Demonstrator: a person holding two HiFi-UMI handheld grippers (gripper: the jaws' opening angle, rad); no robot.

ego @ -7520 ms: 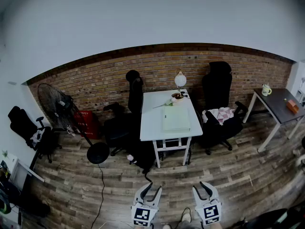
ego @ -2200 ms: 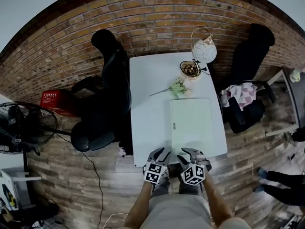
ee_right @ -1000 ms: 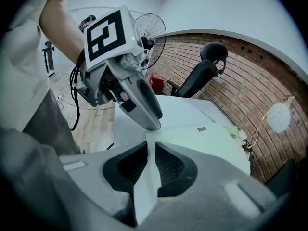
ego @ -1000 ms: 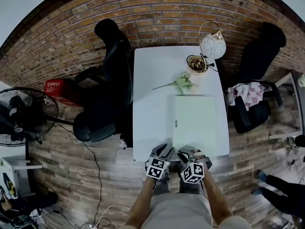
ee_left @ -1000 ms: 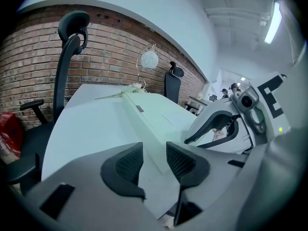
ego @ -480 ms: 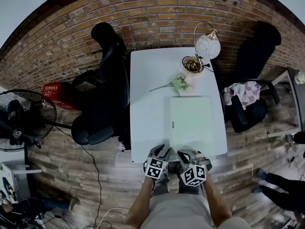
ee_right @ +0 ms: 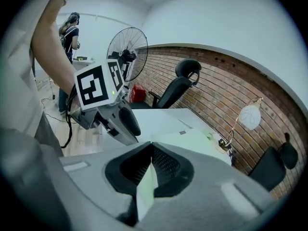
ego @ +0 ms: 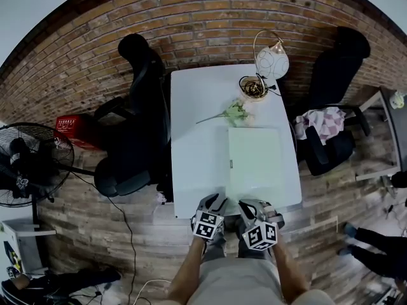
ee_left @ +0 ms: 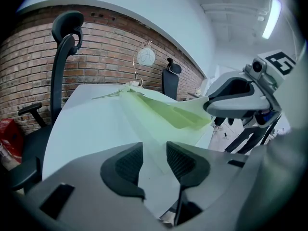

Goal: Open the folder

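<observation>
A pale green folder (ego: 254, 164) lies on the white table (ego: 197, 107), its near edge at the table's front. My right gripper (ego: 254, 205) is shut on the near edge of the folder's cover (ee_right: 147, 186), its jaws having just closed on it. In the left gripper view that cover (ee_left: 163, 112) is raised off the sheet below, with the right gripper (ee_left: 231, 97) holding it. My left gripper (ego: 214, 201) sits beside it at the folder's near left corner. Its pads (ee_left: 180, 160) stand apart above the lower sheet, gripping nothing.
A globe lamp (ego: 271, 61), a small bowl (ego: 253, 88) and a flower stem (ego: 232, 113) sit at the table's far end. Black chairs flank the table (ego: 137, 107) (ego: 331, 75), the right one beside a checked cloth (ego: 318, 122). A floor fan (ego: 28, 164) stands left.
The right gripper has lifted slightly toward the camera with the cover's edge between its jaws. The left gripper has stayed put.
</observation>
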